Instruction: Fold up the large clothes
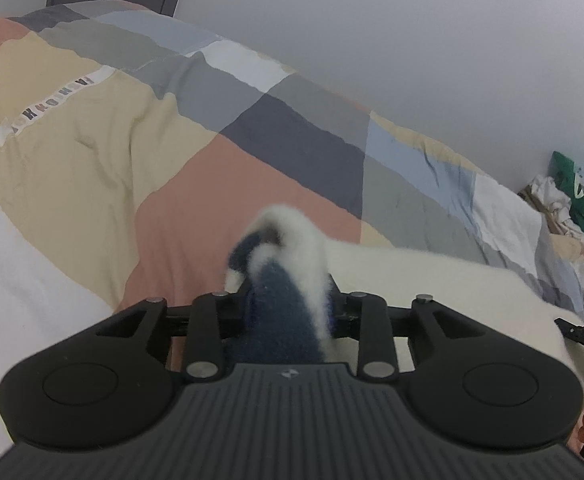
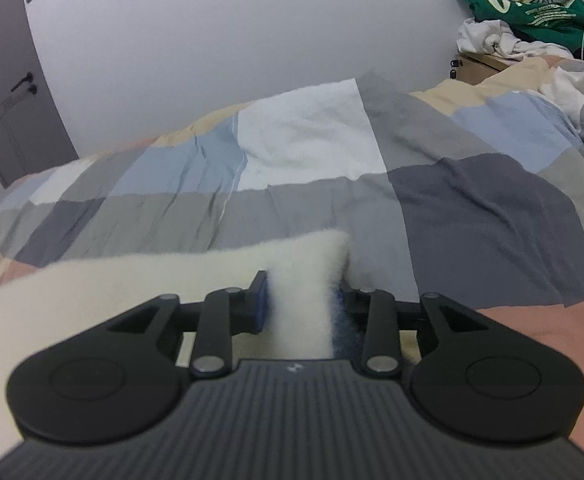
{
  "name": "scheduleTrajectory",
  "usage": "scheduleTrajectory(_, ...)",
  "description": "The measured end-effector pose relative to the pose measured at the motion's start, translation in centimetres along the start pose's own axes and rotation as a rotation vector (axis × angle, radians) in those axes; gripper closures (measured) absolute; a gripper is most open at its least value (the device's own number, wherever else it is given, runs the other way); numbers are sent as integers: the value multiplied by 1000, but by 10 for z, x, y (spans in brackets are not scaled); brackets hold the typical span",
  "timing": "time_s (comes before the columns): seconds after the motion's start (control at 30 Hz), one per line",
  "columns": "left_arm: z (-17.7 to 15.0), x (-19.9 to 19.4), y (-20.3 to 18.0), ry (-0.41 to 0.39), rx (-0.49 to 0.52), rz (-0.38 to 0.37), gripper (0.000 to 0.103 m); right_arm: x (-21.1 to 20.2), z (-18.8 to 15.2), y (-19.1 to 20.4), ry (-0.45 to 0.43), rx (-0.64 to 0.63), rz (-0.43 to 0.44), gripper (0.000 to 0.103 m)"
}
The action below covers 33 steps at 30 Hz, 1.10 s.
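The left gripper (image 1: 290, 300) has its jaws clamped on a bunched fold of the fluffy cream-and-navy fleece garment (image 1: 288, 276), the fabric poking up between the fingers in a soft tuft. From there the cream fleece stretches off to the right, held above the patchwork duvet of beige, salmon, grey and blue blocks (image 1: 196, 168) that covers the bed.

Over on the other side, the right gripper (image 2: 301, 304) is pinched tight on another part of the same garment (image 2: 299, 280), a blue-padded finger (image 2: 260, 304) pressing into the white pile, with navy showing at the right edge. The fleece runs out to the left, blurred, above the duvet (image 2: 471, 208).

Beyond the bed, a heap of green and white clothes (image 2: 531, 12) sits on a wooden cabinet (image 2: 477, 66) by the plain white wall (image 2: 232, 32), and a dark grey door (image 2: 8, 92) stands far left.
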<state>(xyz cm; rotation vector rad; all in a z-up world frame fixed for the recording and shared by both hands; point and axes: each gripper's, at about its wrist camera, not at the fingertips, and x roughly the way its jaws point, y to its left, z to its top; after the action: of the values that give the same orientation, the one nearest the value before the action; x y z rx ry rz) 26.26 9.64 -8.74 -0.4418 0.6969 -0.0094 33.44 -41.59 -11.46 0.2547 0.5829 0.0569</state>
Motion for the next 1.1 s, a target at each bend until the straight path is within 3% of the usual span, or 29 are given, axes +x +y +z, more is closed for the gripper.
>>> scheduleTrajectory(0.1,1,-12,-1,-9,-17,12,41,-11,4,5,-10,7,-9,64)
scheduleTrajectory(0.17,2,-27,-5,-44,-13,12,30,-19,8,5,-31,25,-14,53)
scheduleTrajectory(0.23,2,-45,-12,-84,9,-9,23,-29,10,6,-71,34,-12,30)
scheduleTrajectory(0.27,1,-56,-15,-103,8,-26,22,-36,11,9,-106,21,-14,28)
scheduleTrajectory(0.37,-7,-79,-25,-120,2,-69,20,-50,13,19,-168,-23,-7,26)
scheduleTrajectory(0.53,-39,-98,-42,-38,-39,-161,18,-57,10,37,-166,-39,51,26)
scheduleTrajectory(0.73,-71,-91,-54,69,-124,-179,11,-57,0,66,-133,-110,97,26)
scheduleTrajectory(0.87,-81,-80,-54,176,-156,-133,11,-56,-7,81,-92,-167,135,26)
scheduleTrajectory(0.97,-86,-58,-33,244,-272,-145,11,-55,-10,86,-61,-150,171,26)
scheduleTrajectory(1.1,-91,-27,11,281,-595,-264,11,-48,-16,92,-17,-125,197,26)
